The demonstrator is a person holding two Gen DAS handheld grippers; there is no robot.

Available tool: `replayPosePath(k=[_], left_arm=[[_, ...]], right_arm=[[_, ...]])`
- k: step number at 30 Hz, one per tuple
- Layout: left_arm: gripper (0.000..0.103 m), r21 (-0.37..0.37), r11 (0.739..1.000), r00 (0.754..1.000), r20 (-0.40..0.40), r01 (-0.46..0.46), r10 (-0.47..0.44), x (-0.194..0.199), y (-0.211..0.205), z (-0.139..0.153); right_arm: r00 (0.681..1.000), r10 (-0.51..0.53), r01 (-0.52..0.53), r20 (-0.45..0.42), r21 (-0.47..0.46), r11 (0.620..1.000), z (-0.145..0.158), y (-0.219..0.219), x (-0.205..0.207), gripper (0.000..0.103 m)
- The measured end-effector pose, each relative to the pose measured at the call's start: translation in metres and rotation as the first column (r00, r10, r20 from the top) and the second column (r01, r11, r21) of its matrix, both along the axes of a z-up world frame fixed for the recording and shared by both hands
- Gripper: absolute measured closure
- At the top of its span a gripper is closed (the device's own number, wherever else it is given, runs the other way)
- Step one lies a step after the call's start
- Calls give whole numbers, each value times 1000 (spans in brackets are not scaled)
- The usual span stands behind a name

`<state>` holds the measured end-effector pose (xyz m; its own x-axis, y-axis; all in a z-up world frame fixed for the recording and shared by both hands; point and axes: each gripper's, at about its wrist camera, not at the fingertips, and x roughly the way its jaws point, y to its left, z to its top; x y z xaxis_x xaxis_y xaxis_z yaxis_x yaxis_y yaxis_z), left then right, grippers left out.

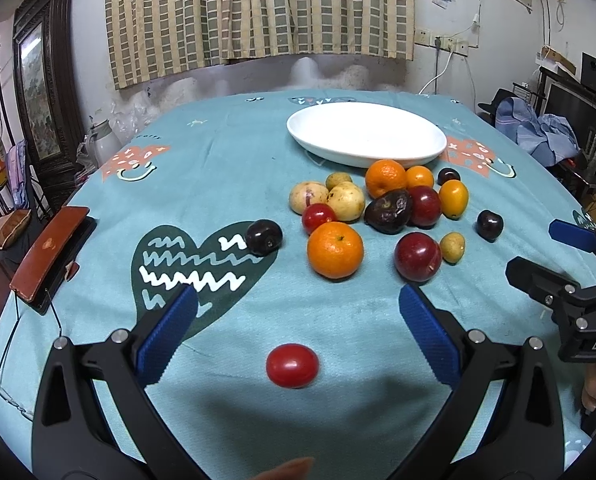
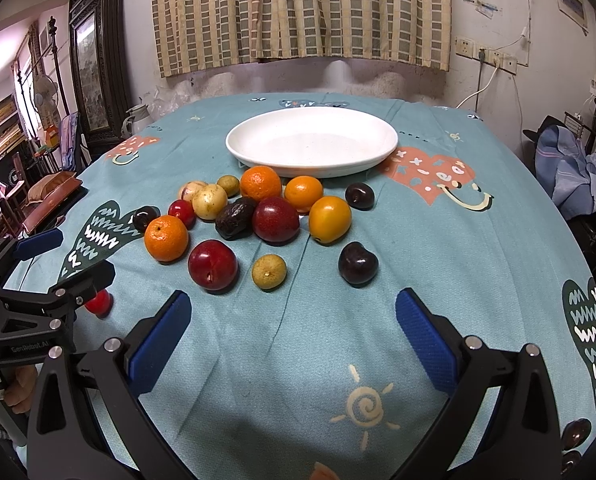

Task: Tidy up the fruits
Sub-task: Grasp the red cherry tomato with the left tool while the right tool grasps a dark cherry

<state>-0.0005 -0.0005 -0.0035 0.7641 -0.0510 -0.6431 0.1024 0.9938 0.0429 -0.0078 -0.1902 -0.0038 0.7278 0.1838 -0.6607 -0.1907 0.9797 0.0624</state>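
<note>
— Where does the red cherry tomato (image 1: 293, 365) lie relative to the white plate (image 1: 366, 136)?

— On the near side of it, well apart, past the whole fruit pile (image 1: 378, 212) that sits just in front of the plate. The tomato lies alone on the teal tablecloth (image 1: 218, 184), its long axis running crosswise, side to side between the fingers.

— Which tool is nearer to it?

— The left gripper (image 1: 294, 320). Its blue pads stand wide apart with nothing between them, and the tomato sits between the two fingers, slightly behind their tips. From the right wrist, the tomato (image 2: 99, 302) peeks out half hidden behind the left tool.

— And the right gripper (image 2: 292, 320)?

— Also spread wide and empty, over bare cloth, on the near side of the plate. A red plum (image 2: 213, 265) and a small green fruit (image 2: 269, 271) lie ahead of it, so the tomato looks like the left one's job.
</note>
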Motion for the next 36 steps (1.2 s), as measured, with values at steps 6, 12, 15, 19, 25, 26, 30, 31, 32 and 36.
replayPosePath(k=[6, 12, 15, 19, 25, 26, 30, 31, 32, 36], left_arm=[[2, -29, 999, 1000, -14, 18, -18, 3, 7, -1], [2, -146, 989, 995, -93, 25, -39, 11, 44, -11], [2, -284, 957, 987, -130, 53, -93, 13, 65, -18], [8, -258, 964, 981, -160, 68, -112, 7, 65, -23], [19, -104, 975, 958, -191, 198, -215, -10, 37, -28], [20, -95, 973, 956, -185, 212, -227, -9, 33, -27], [31, -96, 964, 935, -238, 248, -264, 4, 20, -34], [40, -103, 963, 928, -259, 249, -268, 7, 19, -37], [42, -105, 964, 930, -256, 243, -262, 8, 19, -39], [56, -130, 968, 938, -249, 214, -241, 14, 23, -40]], right_arm=[[1000, -1, 1, -19, 26, 1000, -1, 2, 1, 1], [998, 57, -56, -11, 87, 995, 1, -10, 2, 1], [995, 95, -96, 8, 82, 992, 4, -5, -3, 1], [991, 133, -134, 18, 70, 988, 5, 2, -7, 1], [990, 139, -137, -16, 89, 987, 3, 1, -4, 1], [990, 138, -136, -18, 89, 987, 2, 1, -4, 1], [991, 132, -129, -31, 93, 987, 0, -1, -2, 1], [991, 132, -128, -34, 96, 987, 0, -2, -2, 1], [991, 133, -129, -35, 100, 987, -1, -2, -1, 1], [990, 138, -135, -25, 101, 986, 1, -2, -2, 1]])
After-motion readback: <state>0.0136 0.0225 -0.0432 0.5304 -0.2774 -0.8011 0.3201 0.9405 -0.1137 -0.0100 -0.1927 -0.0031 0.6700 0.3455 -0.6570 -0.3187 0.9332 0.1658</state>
